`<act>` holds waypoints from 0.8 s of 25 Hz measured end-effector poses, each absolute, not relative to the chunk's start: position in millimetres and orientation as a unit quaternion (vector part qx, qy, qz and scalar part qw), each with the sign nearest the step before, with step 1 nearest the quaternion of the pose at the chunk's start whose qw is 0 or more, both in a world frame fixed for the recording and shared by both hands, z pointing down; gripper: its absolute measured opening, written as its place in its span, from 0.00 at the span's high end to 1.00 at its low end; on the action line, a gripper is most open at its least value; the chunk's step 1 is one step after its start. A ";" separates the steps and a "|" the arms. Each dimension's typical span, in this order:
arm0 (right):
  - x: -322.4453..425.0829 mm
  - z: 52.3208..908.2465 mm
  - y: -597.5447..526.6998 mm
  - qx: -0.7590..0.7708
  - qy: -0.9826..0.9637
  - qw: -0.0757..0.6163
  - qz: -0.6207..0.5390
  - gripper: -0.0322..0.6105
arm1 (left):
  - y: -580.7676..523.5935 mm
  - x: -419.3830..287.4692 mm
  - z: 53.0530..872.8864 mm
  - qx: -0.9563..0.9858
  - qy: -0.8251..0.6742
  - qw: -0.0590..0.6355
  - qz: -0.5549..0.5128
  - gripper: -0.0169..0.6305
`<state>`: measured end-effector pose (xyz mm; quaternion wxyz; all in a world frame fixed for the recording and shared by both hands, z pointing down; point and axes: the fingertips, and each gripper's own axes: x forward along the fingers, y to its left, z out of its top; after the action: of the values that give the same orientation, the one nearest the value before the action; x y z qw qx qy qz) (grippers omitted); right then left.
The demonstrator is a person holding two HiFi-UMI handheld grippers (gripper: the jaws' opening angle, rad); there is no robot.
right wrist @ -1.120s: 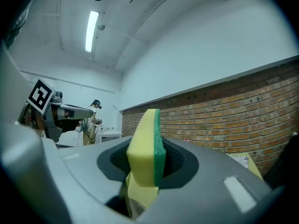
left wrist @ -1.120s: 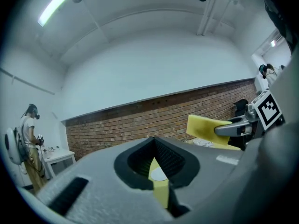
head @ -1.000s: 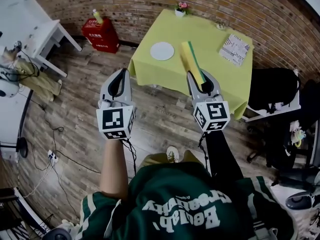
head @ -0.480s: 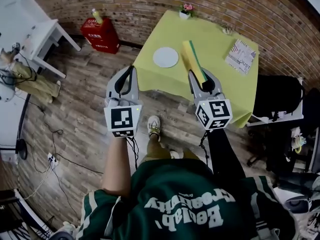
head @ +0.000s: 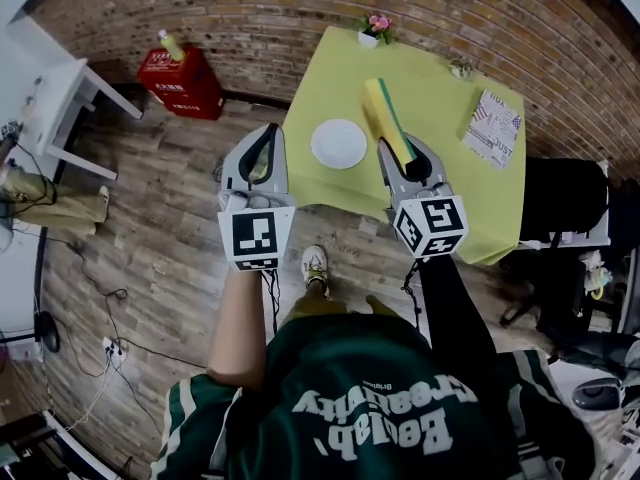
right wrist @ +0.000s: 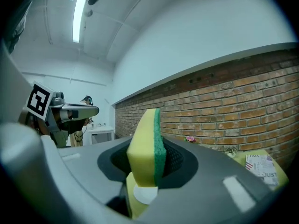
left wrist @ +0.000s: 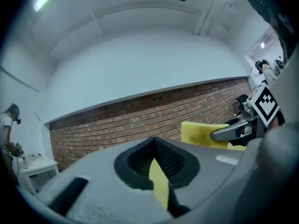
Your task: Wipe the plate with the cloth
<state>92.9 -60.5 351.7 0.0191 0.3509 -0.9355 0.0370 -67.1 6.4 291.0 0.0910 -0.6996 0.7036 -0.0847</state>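
Approach step: right gripper (head: 400, 154) clamps the sponge (head: 383, 113), left gripper (head: 267, 134) is pinched closed, empty. Next, lower the sponge onto the plate (head: 339, 143).

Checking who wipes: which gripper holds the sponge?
The right gripper; a yellow-and-green sponge stands clamped in its jaws, while the left gripper holds nothing.

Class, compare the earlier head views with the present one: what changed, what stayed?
The person has stepped toward the yellow-green clothed table, so the round white plate now appears between the grippers. Unchanged: the right gripper still clamps the yellow-and-green sponge; the left gripper holds nothing.
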 end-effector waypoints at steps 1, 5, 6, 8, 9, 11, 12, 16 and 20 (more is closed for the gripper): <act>83.9 352.2 -67.9 0.353 -0.934 0.022 0.039 0.76 | -2.7 -76.1 290.9 -0.699 0.704 0.091 -0.083 0.97; 47.1 354.2 -93.1 0.359 -0.932 0.033 0.038 0.75 | -34.4 -111.0 289.7 -0.699 0.705 0.100 -0.074 0.97; 39.2 355.7 -98.2 0.360 -0.932 0.035 0.039 0.75 | -41.5 -117.7 290.7 -0.703 0.701 0.099 -0.072 0.97; 27.2 359.5 -108.6 0.362 -0.930 0.038 0.043 0.75 | -55.5 -127.5 293.7 -0.714 0.690 0.094 -0.067 0.97; 22.2 361.0 -114.2 0.363 -0.930 0.038 0.045 0.75 | -62.6 -131.4 294.9 -0.720 0.685 0.091 -0.065 0.97; 12.4 362.5 -124.6 0.365 -0.929 0.038 0.046 0.75 | -75.8 -139.4 296.4 -0.729 0.677 0.088 -0.061 0.97; 8.4 363.6 -128.8 0.368 -0.928 0.039 0.044 0.75 | -81.7 -143.1 297.6 -0.732 0.673 0.087 -0.060 0.97; -3.2 380.4 -142.7 0.384 -0.919 0.076 0.044 0.74 | -100.9 -157.4 307.5 -0.742 0.662 0.080 -0.061 0.97; -15.7 395.2 -143.3 0.363 -0.925 0.080 0.073 0.75 | -111.9 -165.7 319.4 -0.753 0.652 0.067 -0.061 0.97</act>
<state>-15.7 -143.3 395.2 0.0801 0.3632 -0.9254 0.0725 -165.7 -111.9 319.4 0.0673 -0.7530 0.6518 -0.0606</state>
